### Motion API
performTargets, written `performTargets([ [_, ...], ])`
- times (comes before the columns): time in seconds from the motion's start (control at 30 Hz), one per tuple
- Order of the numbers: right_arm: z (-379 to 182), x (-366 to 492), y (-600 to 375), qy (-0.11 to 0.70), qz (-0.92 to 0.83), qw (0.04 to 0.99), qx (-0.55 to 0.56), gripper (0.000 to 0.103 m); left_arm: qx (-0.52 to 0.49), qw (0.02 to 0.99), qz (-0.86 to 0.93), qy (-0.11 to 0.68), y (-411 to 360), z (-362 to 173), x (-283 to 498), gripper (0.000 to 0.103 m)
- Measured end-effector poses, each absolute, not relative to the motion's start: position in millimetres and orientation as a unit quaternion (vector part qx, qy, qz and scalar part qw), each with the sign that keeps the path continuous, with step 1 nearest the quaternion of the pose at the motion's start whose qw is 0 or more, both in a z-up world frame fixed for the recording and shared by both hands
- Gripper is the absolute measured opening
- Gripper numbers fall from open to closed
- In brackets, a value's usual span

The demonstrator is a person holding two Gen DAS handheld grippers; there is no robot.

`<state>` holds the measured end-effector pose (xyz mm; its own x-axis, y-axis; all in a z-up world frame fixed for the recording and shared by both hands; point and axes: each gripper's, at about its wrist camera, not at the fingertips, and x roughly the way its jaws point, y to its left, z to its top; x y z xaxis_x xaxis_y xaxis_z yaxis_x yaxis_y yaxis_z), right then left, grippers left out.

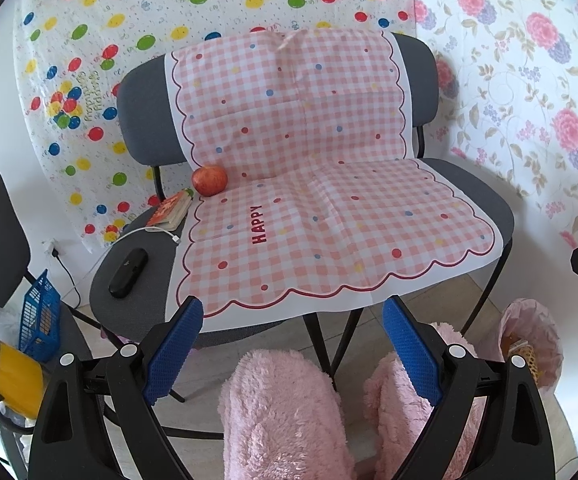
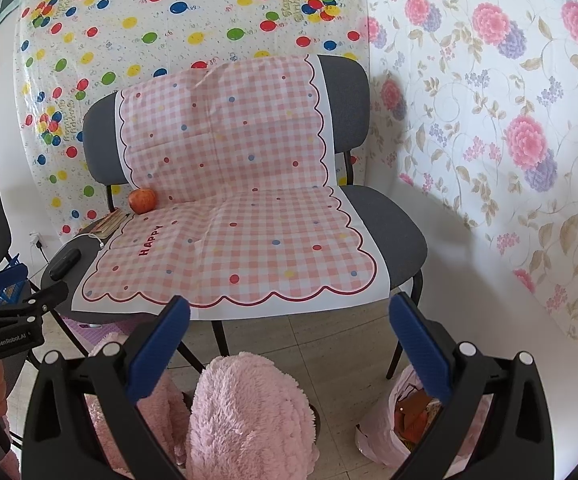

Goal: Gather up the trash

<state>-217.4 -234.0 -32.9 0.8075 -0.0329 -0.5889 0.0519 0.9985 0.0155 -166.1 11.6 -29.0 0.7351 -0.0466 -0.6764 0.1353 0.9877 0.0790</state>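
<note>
A pink trash bag (image 1: 531, 344) with scraps inside stands on the floor right of the chairs; it also shows in the right wrist view (image 2: 385, 428). A red apple (image 1: 210, 179) (image 2: 142, 200) sits at the back left of the pink checked cloth (image 1: 329, 216) (image 2: 241, 236) that covers the grey chairs. My left gripper (image 1: 293, 344) is open and empty, held in front of the cloth's front edge. My right gripper (image 2: 289, 340) is open and empty too, above the floor in front of the chairs. The left gripper's body shows at the left edge of the right wrist view (image 2: 9, 320).
On the left seat lie a black case (image 1: 128, 267) (image 2: 65, 264), a small book (image 1: 171, 210) and a white cable (image 1: 157, 230). A blue basket (image 1: 41, 320) and a yellow cup (image 1: 15, 380) sit at the left. Pink fluffy slippers (image 1: 285, 412) (image 2: 249, 412) are below.
</note>
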Motion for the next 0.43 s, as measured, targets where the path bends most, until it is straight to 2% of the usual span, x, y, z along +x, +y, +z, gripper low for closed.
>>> performTargets([
  [0.2,-47.4,-196.8,-237.4,0.328,-0.024,0.944,0.025,0.098,0.055,0.923,-0.059,0.376,14.4,-47.8,-149.1,0.091],
  [0.43,-75.7,-155.9,-244.6,0.359,-0.027,0.932,0.035,0.098,0.04,0.898,-0.049,0.435,29.0,-97.8,-99.8,0.091],
])
